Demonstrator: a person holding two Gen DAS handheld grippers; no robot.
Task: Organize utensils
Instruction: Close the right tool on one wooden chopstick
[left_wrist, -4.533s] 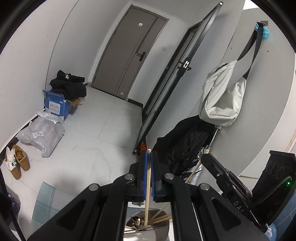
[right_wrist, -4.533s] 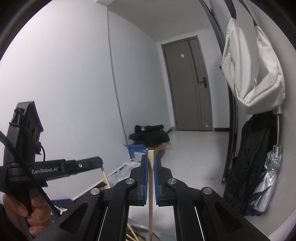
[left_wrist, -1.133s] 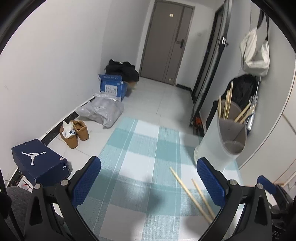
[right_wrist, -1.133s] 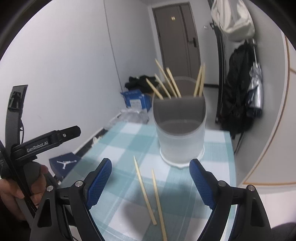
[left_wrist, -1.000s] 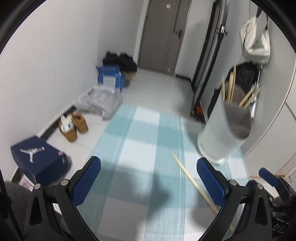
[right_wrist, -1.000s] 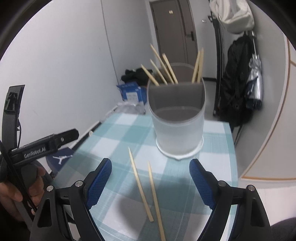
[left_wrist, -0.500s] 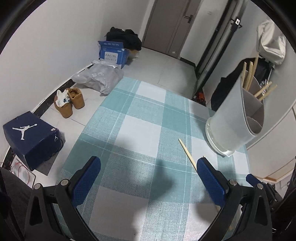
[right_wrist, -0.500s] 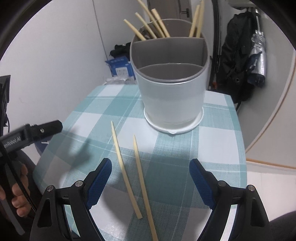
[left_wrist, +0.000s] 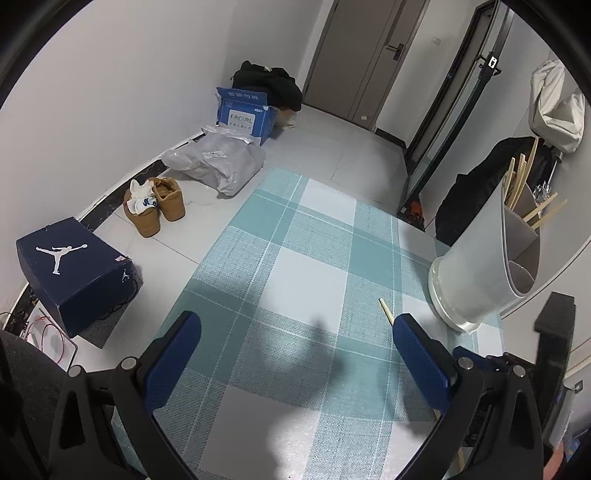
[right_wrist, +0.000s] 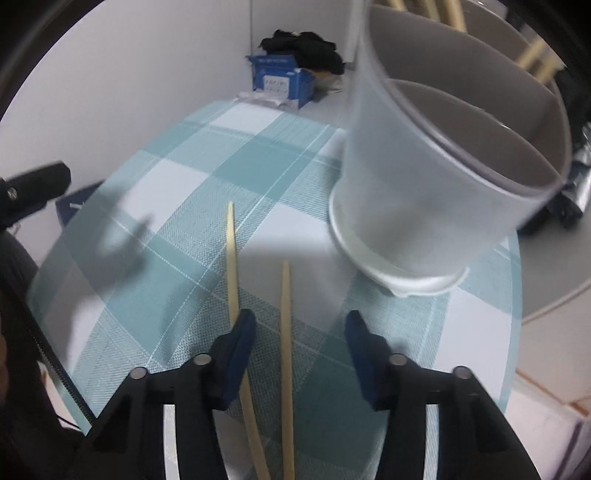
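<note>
Two wooden chopsticks lie side by side on the teal checked tablecloth (right_wrist: 155, 229). The right chopstick (right_wrist: 285, 332) lies between the open jaws of my right gripper (right_wrist: 299, 332), which hovers low over it. The left chopstick (right_wrist: 232, 258) passes under the left finger. The white divided utensil holder (right_wrist: 424, 206) stands just beyond, with several chopsticks in its far compartment. My left gripper (left_wrist: 295, 354) is open and empty above the cloth. In its view one chopstick end (left_wrist: 386, 310) shows beside the holder (left_wrist: 476, 269).
The table's right edge (right_wrist: 517, 332) is close to the holder. On the floor to the left are a dark shoe box (left_wrist: 70, 269), brown shoes (left_wrist: 155, 203), a grey bag (left_wrist: 221, 162) and a blue carton (left_wrist: 243, 114).
Both grippers have dropped toward the table. My right gripper has moved forward and down over the two chopsticks, and its jaws have narrowed around the right one. The holder looms larger.
</note>
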